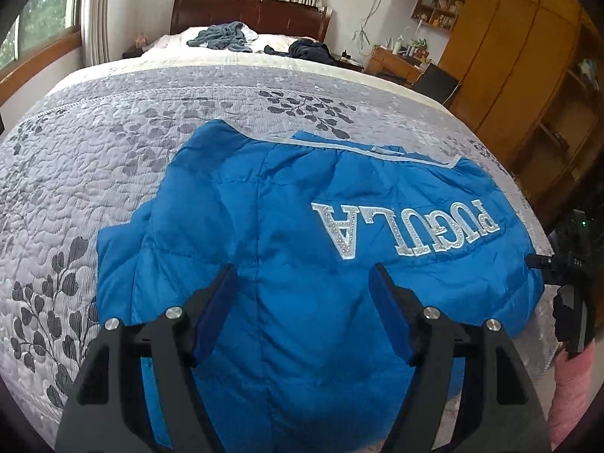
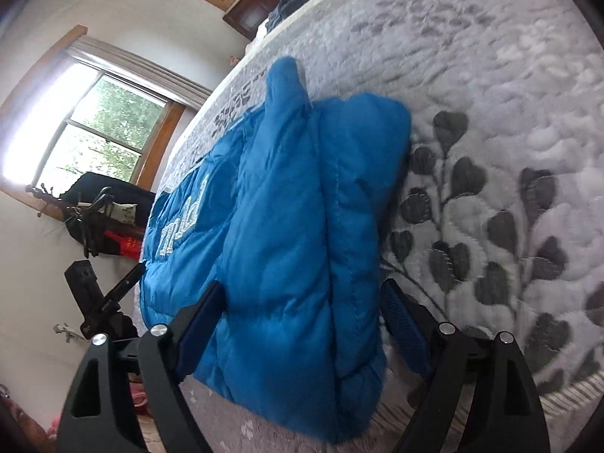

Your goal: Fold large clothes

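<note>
In your left wrist view, the blue padded jacket (image 1: 302,226) lies spread on the grey leaf-patterned bedspread (image 1: 94,158) and fills the centre and lower middle of the frame. Its silver lettering (image 1: 406,228) reads upside down at centre right, and a pale trimmed edge runs along the jacket's far side, toward the top of the frame. Your left gripper (image 1: 304,283) sits at the bottom centre with its two blue-padded fingers spread wide, nothing between them, hovering over the jacket's near part. At the far right edge you can see part of your other tool, black, beside a pink sleeve (image 1: 570,392). In the upper part of the frame, a grey heap of clothing (image 1: 222,36) and a dark heap (image 1: 311,51) lie near the wooden headboard (image 1: 249,13), and wooden wardrobes (image 1: 521,60) fill the upper right.

In your right wrist view, the frame is rolled, so the bedspread (image 2: 490,94) fills the right side and a window (image 2: 102,132) the left. The jacket (image 2: 287,226) runs from centre to the bottom, bunched into thick folds, one puffed part sticking up at upper centre. Your right gripper (image 2: 305,302) at the bottom has its fingers wide apart, straddling the near fold; whether the pads touch the fabric you cannot tell from here. Your left tool (image 2: 94,302) shows at lower left, just beside the jacket's edge.
</note>
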